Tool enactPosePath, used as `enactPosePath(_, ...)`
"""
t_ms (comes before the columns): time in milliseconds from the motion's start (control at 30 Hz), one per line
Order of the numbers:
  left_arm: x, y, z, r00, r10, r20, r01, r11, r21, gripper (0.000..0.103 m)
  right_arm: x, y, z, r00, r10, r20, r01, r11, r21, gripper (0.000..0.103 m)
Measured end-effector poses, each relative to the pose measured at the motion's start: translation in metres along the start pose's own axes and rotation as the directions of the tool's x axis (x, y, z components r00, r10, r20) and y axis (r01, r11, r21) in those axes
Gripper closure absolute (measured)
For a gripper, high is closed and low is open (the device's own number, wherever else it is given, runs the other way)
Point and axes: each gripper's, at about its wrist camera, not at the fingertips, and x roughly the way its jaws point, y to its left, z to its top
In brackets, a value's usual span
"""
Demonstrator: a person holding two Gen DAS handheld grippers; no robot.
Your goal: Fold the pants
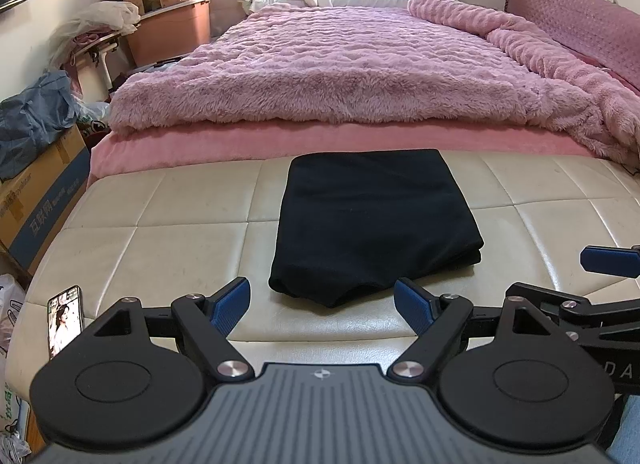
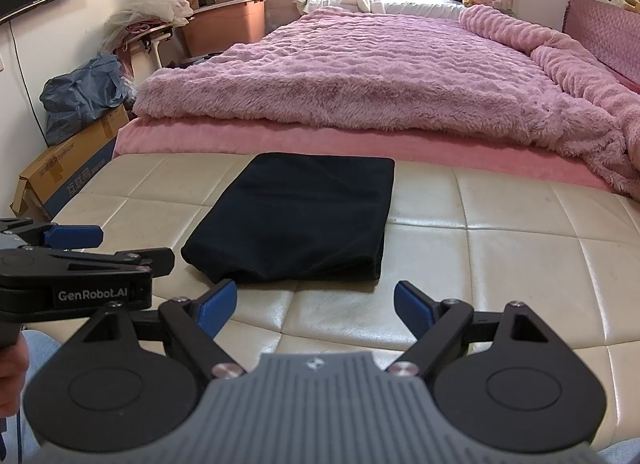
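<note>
On the cream table [image 1: 168, 232], the black pants [image 1: 372, 219] lie as a compact folded rectangle; I judge folding essentially done. Left tongs [image 1: 322, 306] and right tongs [image 2: 315, 304] are spread, holding nothing, just short of the pants.

Black tool [image 1: 322, 306], blue ribbed pads [image 1: 232, 304]

bench [image 1: 168, 232], cream, tufted | on it: folded black pants [image 1: 368, 219]; phone [image 1: 64, 320]

Matt black cloth pants [image 1: 372, 219] lie on a glossy cream leather counter [image 1: 168, 232]; the blanket [image 1: 340, 63] is fluffy pink plush, the box [image 1: 44, 191] cardboard.
</note>
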Motion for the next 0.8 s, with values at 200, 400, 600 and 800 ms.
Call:
enactPosePath(200,0.0002,0.0025,-0.0011,1.0,-0.002,-0.007,0.002,1.0,-0.014,0.008,-0.0002,0.0002,0.0006,1.0,-0.001,-0.001,0.001,1.0,0.003,0.021)
enactPosePath(400,-0.0011,0.0016,-0.0015,1.0,0.004,0.001,-0.004,1.0,-0.012,0.008,-0.0003,0.0003,0.0003,1.0,0.0,-0.001,0.0,1.0,0.001,0.021)
enactPosePath(600,-0.0023,0.0025,-0.0013,1.0,0.005,0.003,-0.005,1.0,-0.012,0.008,-0.0005,0.0007,-0.0016,1.0,0.002,-0.003,-0.002,1.0,-0.003,0.021)
enactPosePath(800,-0.0025,0.0032,-0.001,1.0,0.007,0.001,-0.007,1.0,-0.015,0.008,0.0002,-0.0002,-0.0032,1.0,0.003,-0.008,-0.003,1.0,0.001,0.021)
